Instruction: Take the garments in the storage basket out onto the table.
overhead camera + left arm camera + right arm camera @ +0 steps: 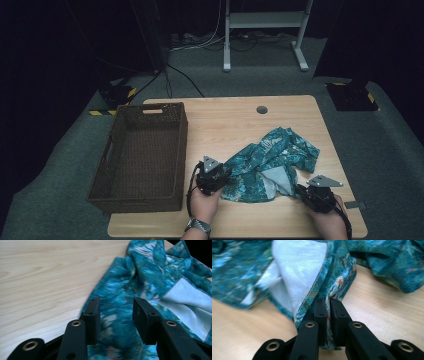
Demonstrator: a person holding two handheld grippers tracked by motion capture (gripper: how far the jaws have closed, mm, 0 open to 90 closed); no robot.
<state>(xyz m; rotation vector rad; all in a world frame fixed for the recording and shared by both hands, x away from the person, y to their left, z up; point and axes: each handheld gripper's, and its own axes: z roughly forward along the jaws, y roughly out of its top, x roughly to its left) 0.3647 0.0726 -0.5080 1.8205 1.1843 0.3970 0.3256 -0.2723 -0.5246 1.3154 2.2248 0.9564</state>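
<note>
On pale wood, right fingers [328, 305] pinch crumpled teal cloth [337, 270]; left fingers [116, 315] parted

One teal patterned cloth [270, 162] lies crumpled on the one wooden tabletop [225, 120], and one dark woven basket [142, 157] stands on its left part. Two grippers are there, a left gripper [220, 175] and a right gripper [306, 192], each with two black jaws and each carried by one of the two hands, the left hand [204, 205] and the right hand [327, 222]; one wristwatch [198, 226] sits on the left wrist. The tabletop has one round grey cap [261, 109] near its far edge, and one white frame [265, 30] stands on the floor beyond.
</note>
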